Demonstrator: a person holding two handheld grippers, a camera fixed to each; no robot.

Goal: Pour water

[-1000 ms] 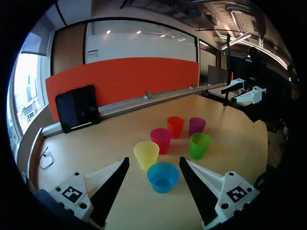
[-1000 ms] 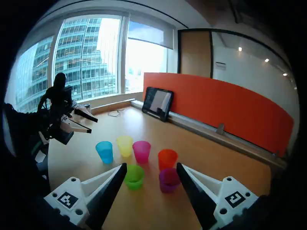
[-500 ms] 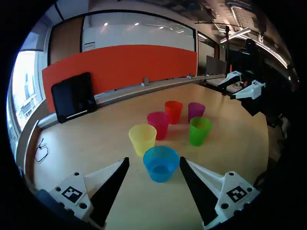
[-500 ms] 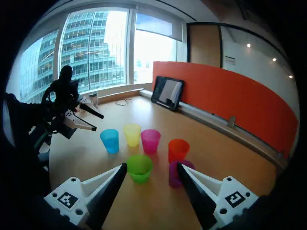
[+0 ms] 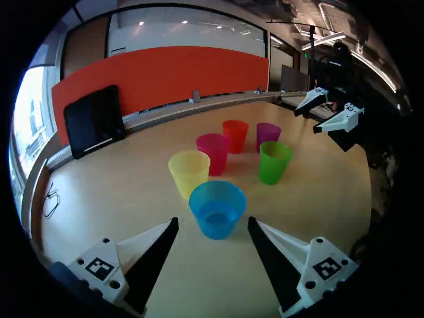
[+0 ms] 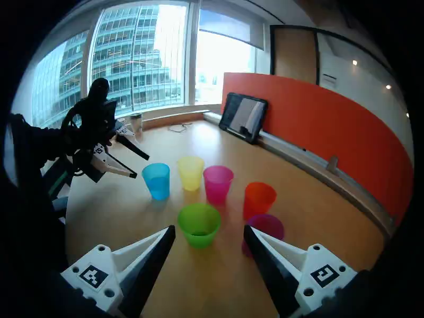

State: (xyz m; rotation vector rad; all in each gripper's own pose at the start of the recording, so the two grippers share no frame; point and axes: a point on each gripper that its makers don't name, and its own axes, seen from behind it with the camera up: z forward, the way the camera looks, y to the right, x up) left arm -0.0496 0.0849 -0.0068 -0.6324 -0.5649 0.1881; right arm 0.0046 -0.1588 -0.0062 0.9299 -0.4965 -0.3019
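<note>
On the pale wood surface: six upright plastic cups, open ends up, in a loose cluster. Nearest in the left gripper view, blue cup, just ahead of the left gripper and centred in the gap between its tips; touches neither finger. Jaws released, spread wide, gripping nothing. Behind the blue cup and slightly left, yellow cup, near it but apart. Then pink cup just beside the yellow, orange cup behind the pink, purple cup right of the orange, green cup in front of the purple. Contents of the cups: cannot tell. In the right gripper view, green cup nearest, just ahead of the right gripper and between its tips, clear of both fingers. Jaws there likewise released and wide, holding nothing. Purple cup partly hidden behind the right-hand finger in that view. Same view, farther off at the left: the left gripper, tips pointing toward the blue cup, close to it but not touching. In the left gripper view, far right: the right gripper, raised above the surface edge, well apart from the cups. Background: orange partition along the far edge of the surface, black tablet propped upright in front of it, thin cable lying at the left, tall windows with office towers beyond.
</note>
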